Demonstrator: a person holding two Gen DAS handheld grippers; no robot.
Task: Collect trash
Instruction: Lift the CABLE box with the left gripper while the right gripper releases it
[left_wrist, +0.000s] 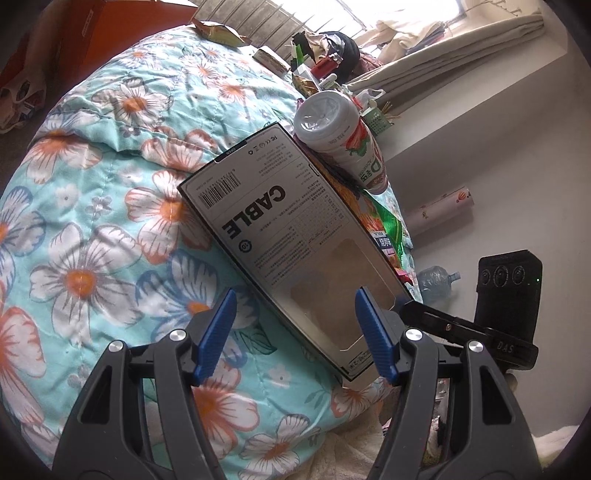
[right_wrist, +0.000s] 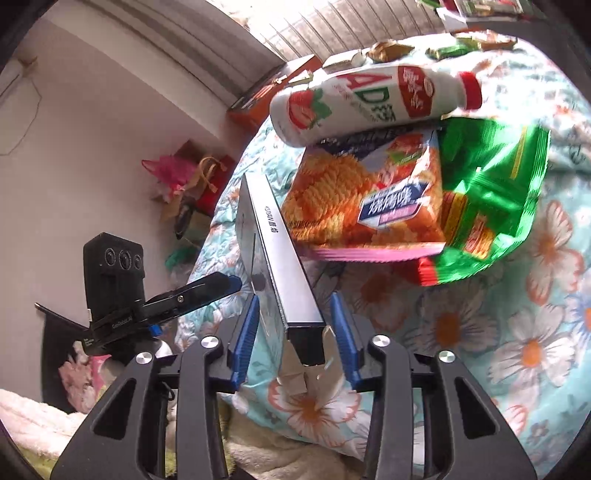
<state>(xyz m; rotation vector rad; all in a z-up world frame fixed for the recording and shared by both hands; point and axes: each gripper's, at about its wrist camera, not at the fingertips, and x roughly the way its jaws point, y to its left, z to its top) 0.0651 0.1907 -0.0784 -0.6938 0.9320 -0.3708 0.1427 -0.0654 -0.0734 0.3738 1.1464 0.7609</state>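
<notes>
Scene lit by daylight from window (left_wrist: 369, 18), blown out w/ glare. Strong fisheye bending and dark vignette at edges. Motion blur seen in right wrist view.

Cable box (left_wrist: 295, 236) flat on the quilt (left_wrist: 92, 221) near its right edge, snack bags (right_wrist: 369, 206) just beside it on the right. Drink bottle (right_wrist: 369, 99) on its side behind, across the bags and touching the box's far corner. Wrappers (left_wrist: 221, 31) farther back along the quilt's far edge.

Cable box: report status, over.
Left gripper jaws open, astride cable box. Right gripper jaws flank its near end, grip unclear. Bottle and snack bags crowd its far side.
</notes>
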